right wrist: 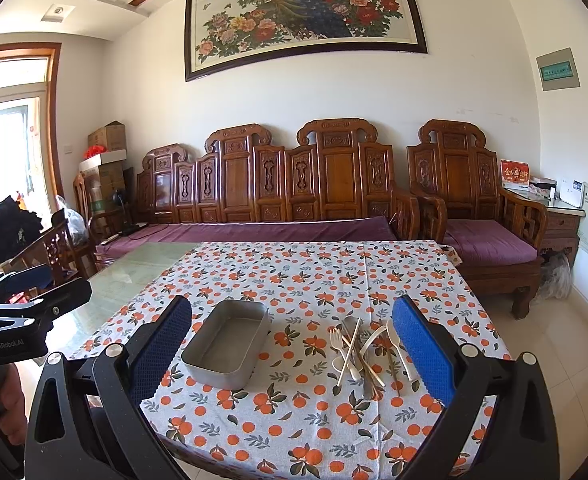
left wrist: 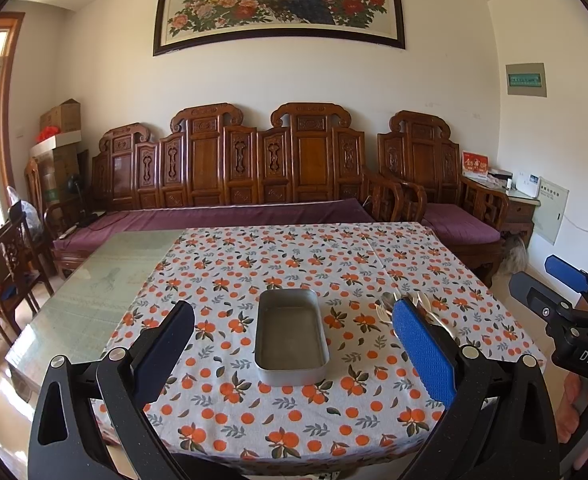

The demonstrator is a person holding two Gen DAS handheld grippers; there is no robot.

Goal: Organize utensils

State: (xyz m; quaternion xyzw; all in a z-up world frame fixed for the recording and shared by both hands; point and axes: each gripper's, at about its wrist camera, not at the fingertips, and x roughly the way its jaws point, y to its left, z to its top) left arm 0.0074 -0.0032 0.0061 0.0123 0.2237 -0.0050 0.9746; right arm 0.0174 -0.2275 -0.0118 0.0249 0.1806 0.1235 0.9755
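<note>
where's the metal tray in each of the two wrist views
Left wrist view: the metal tray sits at bottom centre, seen end on, between the open left gripper's fingers.
Right wrist view: the metal tray lies left of centre, turned at a slant, with the pile of utensils to its right.
Shared landmark: the orange-print tablecloth under it.

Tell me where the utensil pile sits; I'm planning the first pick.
In the right wrist view, the utensil pile lies on the patterned tablecloth, right of the empty metal tray and apart from it.
</note>
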